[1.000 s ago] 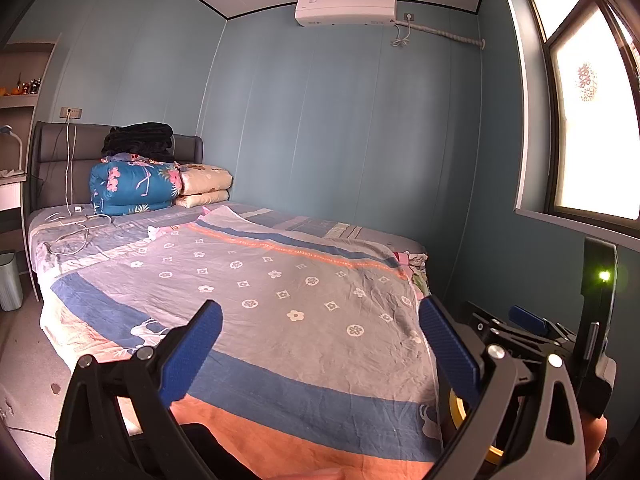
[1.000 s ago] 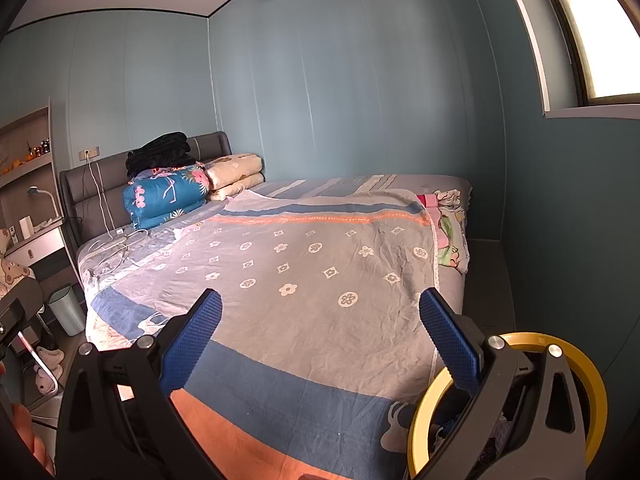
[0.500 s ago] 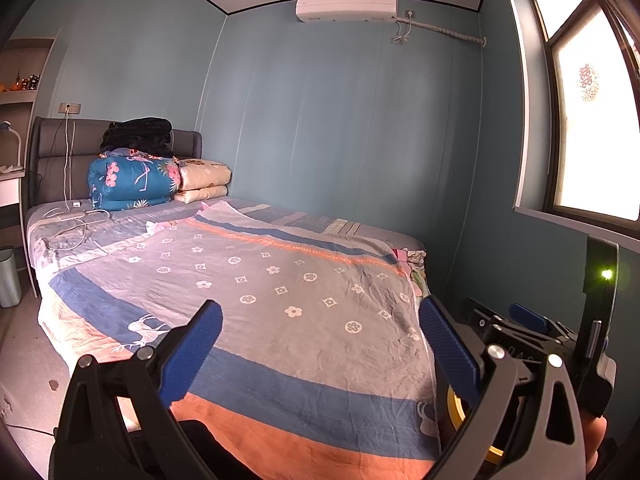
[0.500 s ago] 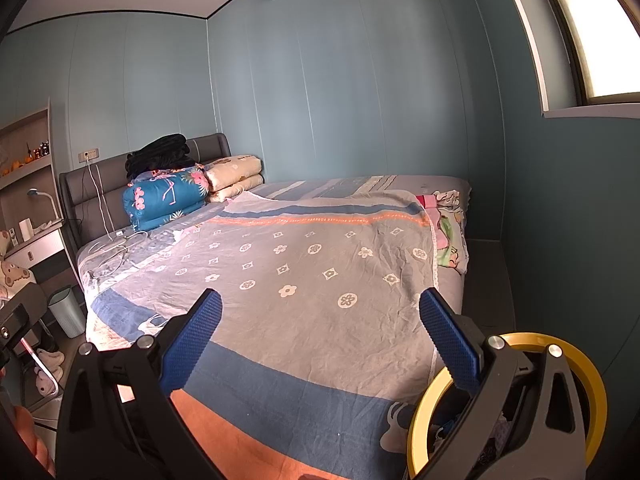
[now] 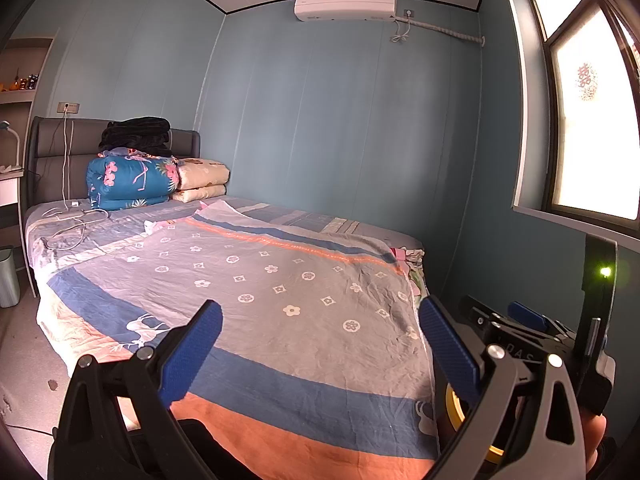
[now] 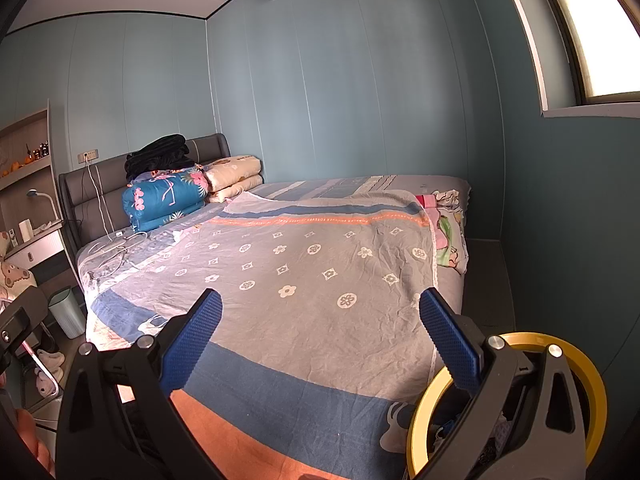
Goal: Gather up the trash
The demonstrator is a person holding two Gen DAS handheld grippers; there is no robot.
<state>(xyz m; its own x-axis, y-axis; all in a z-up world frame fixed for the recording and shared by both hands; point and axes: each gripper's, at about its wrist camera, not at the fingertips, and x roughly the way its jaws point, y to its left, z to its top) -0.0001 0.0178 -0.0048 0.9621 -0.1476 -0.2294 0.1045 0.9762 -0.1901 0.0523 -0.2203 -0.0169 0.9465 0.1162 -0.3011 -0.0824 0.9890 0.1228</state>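
two grippers hang over the foot of the bed (image 6: 320, 264), fingers spread wide, nothing between them: the left gripper (image 5: 320, 344) and the right gripper (image 6: 320, 336). the bedspread (image 5: 256, 280) drops over the near edge and the window-side edge, where a strip of bare floor (image 6: 486, 280) runs along the wall. a yellow-rimmed bin (image 6: 576, 344) sits below the right gripper (its contents are dark and unclear). a pale bin (image 6: 66, 312) stands by the headboard side; no loose trash can be made out.

Both wrist views face the bed (image 5: 256, 280) from its foot
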